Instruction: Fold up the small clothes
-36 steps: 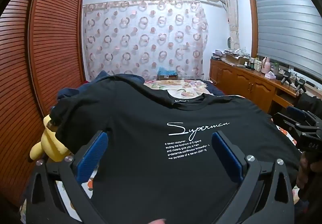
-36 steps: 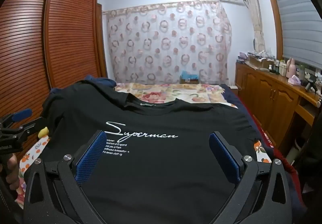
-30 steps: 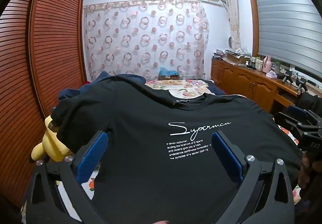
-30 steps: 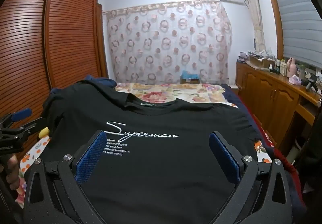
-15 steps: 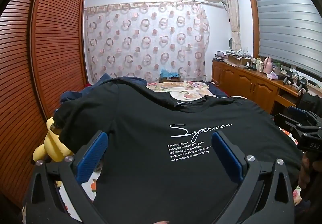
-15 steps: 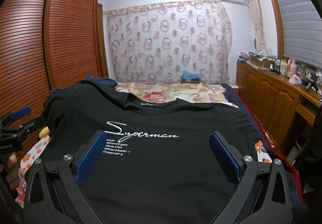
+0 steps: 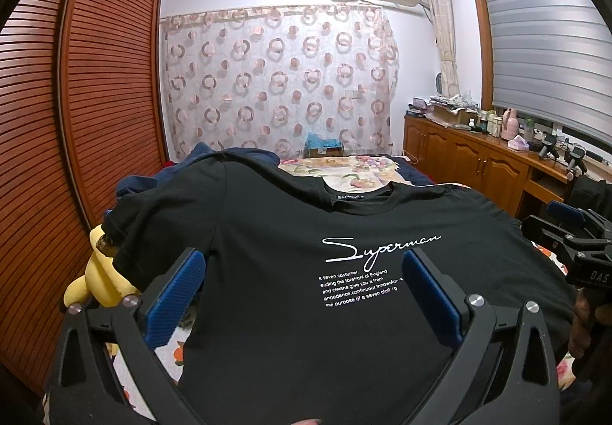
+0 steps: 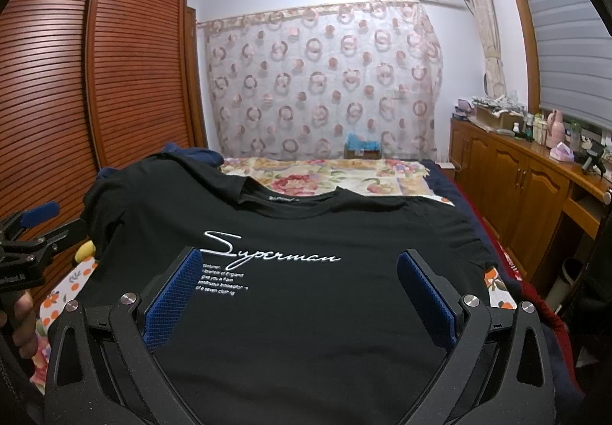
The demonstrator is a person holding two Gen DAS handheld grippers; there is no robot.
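Note:
A black T-shirt (image 7: 290,234) with white "Superman" lettering lies spread flat, front up, on the bed, neck toward the far end. It also shows in the right wrist view (image 8: 306,234). My left gripper (image 7: 302,264) is open and empty, held over the shirt's lower left part. My right gripper (image 8: 298,264) is open and empty, held over the shirt's lower middle. The right gripper also shows at the right edge of the left wrist view (image 7: 566,230), and the left gripper at the left edge of the right wrist view (image 8: 34,226).
The bed has a floral sheet (image 8: 325,176). A yellow plush toy (image 7: 95,276) lies at the shirt's left sleeve, with dark blue clothes (image 7: 199,157) behind. Wooden slatted wardrobe doors (image 7: 57,119) stand on the left, a wooden cabinet (image 7: 478,161) on the right.
Both views have shifted very slightly. The shirt has not moved and both grippers stay open.

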